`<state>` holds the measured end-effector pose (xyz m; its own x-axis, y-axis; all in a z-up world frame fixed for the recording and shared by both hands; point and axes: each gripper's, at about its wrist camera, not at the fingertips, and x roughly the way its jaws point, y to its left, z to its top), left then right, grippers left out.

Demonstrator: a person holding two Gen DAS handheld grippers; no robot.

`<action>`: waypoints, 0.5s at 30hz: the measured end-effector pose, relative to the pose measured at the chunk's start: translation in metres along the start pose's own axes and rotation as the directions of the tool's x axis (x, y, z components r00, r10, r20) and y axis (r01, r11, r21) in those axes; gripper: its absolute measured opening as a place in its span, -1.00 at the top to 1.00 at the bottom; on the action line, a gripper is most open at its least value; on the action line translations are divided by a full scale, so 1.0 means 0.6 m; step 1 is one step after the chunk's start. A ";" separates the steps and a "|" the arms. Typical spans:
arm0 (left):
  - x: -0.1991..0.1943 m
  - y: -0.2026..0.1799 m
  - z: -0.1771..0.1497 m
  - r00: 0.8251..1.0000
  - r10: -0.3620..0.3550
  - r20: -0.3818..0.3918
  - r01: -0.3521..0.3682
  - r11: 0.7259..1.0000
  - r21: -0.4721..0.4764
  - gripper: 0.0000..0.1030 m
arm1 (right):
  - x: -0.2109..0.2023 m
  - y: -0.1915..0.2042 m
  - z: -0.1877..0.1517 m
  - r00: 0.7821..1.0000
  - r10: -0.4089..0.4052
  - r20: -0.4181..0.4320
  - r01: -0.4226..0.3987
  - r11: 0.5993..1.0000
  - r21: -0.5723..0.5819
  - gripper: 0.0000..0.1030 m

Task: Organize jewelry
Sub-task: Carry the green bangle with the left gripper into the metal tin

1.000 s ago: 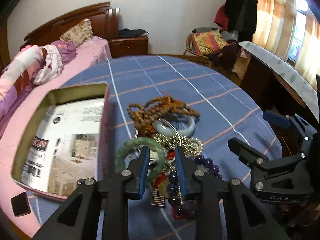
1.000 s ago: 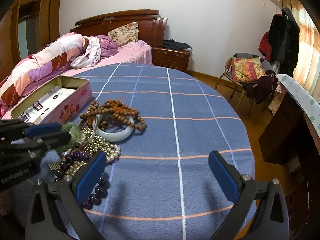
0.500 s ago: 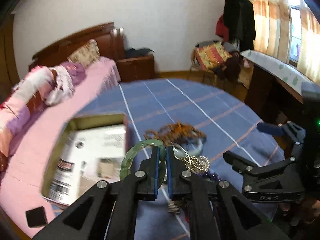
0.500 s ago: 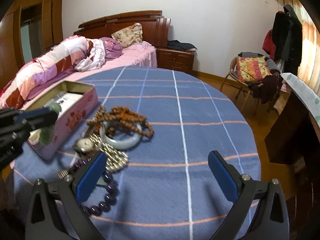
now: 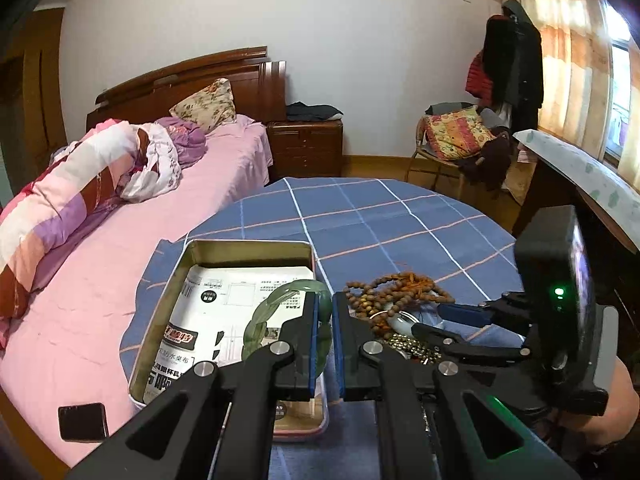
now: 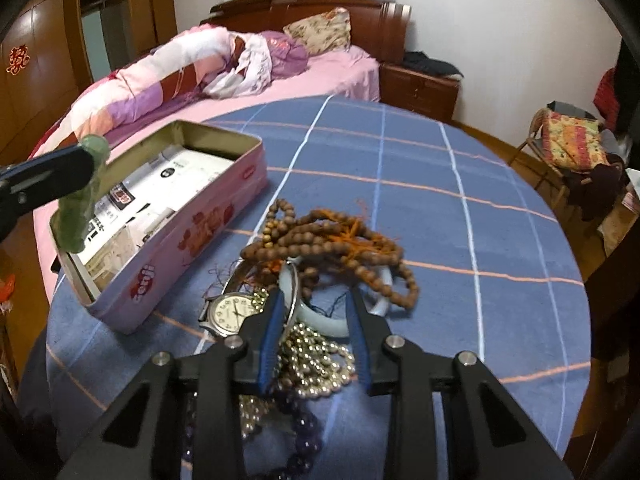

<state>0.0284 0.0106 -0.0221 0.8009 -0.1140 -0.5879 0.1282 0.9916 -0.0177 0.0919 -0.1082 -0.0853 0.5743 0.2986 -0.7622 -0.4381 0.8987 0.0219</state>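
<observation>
My left gripper (image 5: 324, 340), jaws clamped on the green bangle (image 5: 280, 312), hangs above the tin (image 5: 248, 246), while my right gripper's (image 6: 316, 332) jaws are closing around the pale bangle (image 6: 340, 324).

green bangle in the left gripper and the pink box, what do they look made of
Green bangle: looks like jade or a similar polished stone, possibly glass; it is translucent, mottled pale green and glossy. It is clamped in the left gripper.

Pink box: looks like thin painted tin; its inner walls show bare dull metal, with a thin rolled rim and printed pink sides. Printed paper lies inside.
</observation>
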 end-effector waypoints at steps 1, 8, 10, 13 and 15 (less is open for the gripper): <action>0.000 0.001 -0.001 1.000 0.001 0.000 -0.001 1.000 -0.001 0.90 | 0.005 0.000 0.002 1.000 0.009 -0.010 -0.009 1.000 0.000 0.36; 0.003 0.017 0.000 1.000 0.012 -0.003 -0.013 1.000 -0.026 0.90 | 0.011 0.006 0.005 0.997 0.063 -0.033 -0.064 0.998 -0.012 0.80; 0.000 0.022 0.001 1.000 0.019 0.002 -0.019 0.999 -0.034 0.90 | -0.001 0.005 0.006 0.996 0.086 -0.015 -0.087 0.996 -0.002 0.82; -0.001 0.033 0.003 1.000 0.026 0.003 -0.026 0.998 -0.050 0.90 | -0.015 0.005 0.007 0.993 0.115 0.005 -0.115 0.993 -0.001 0.84; -0.002 0.036 0.003 1.000 0.030 0.003 -0.030 0.998 -0.055 0.90 | -0.020 0.008 0.009 0.992 0.125 0.022 -0.125 0.992 -0.004 0.85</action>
<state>0.0314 0.0319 -0.0202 0.8062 -0.0841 -0.5857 0.0716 0.9964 -0.0444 0.0865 -0.1058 -0.0724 0.5305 0.4157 -0.7388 -0.5089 0.8532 0.1146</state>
